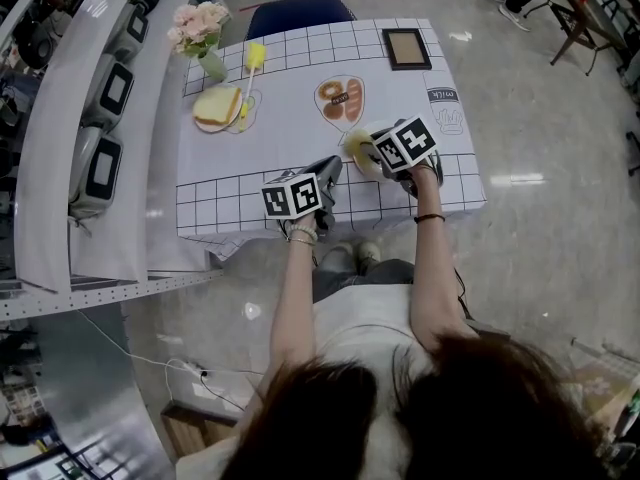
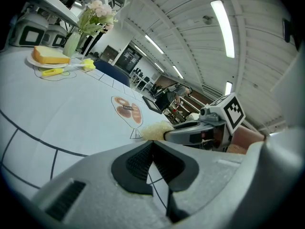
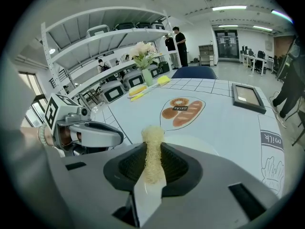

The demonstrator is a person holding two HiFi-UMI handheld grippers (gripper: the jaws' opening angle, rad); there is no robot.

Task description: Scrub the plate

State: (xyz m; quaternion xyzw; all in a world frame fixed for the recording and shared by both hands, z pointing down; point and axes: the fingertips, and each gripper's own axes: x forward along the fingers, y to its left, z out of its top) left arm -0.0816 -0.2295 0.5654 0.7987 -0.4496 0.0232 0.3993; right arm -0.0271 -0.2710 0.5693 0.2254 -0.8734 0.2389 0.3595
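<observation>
from the head view, both hands work at the near edge of the counter point(image 1: 300, 138): the left tongs point(image 1: 328, 171) sit just beside the right tongs point(image 1: 372, 151), which carry a pale yellow scrubber point(image 1: 355, 146); a slice of bread point(image 1: 218, 106), a yellow brush point(image 1: 254, 60) and flowers point(image 1: 200, 26) stand well apart at the far left. in the left gripper view the pads are pressed together with nothing between them, and they hang above the cloth without touching anything. in the right gripper view the tongs are clamped on the scrubber, held edge-on by its lower part, and the white plate point(image 3: 202, 146) lies flat on the counter just ahead of them, under the scrubber's tip. the plate looks unheld, so i judge a firm stroke could shove it along the smooth cloth toward the near edge. the thin scrubber, gripped only low down, may also fold over or slip out under pressure.
</observation>
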